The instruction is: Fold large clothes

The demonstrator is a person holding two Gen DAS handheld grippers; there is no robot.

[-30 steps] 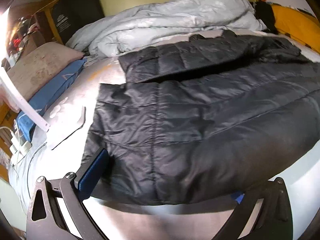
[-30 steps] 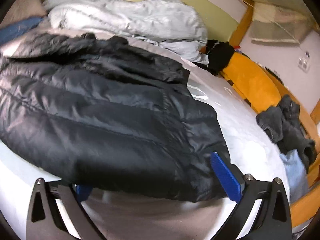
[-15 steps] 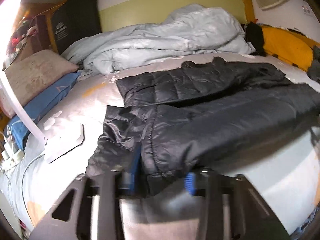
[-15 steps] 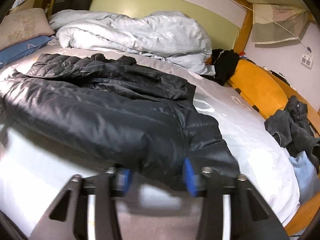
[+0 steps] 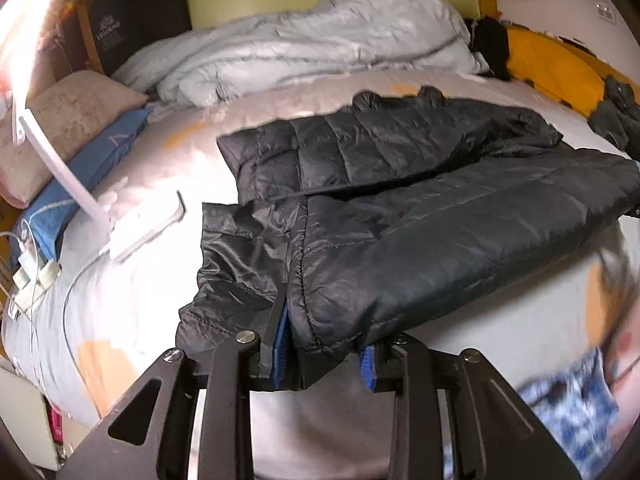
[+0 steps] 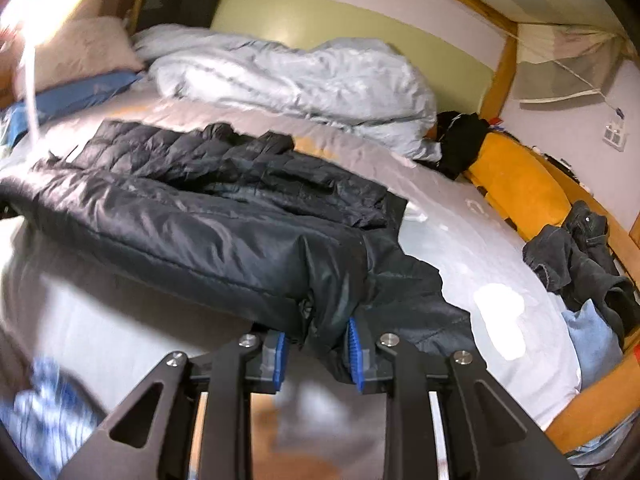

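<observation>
A large black puffer jacket lies across the grey bed sheet, its near edge lifted off the bed. My left gripper is shut on the jacket's near left corner, fabric bunched between the blue pads. In the right wrist view the same jacket stretches to the left. My right gripper is shut on its near right corner, by the sleeve that hangs down to the right. The far half of the jacket rests flat on the bed.
A rumpled pale blue duvet lies at the far side. Pillows and a white lamp with cables are at the left. An orange cushion and dark clothes sit at the right, along the wooden bed frame.
Both grippers went from open around the jacket's near edge to shut on it. They have lifted and pulled the near edge up off the sheet.
</observation>
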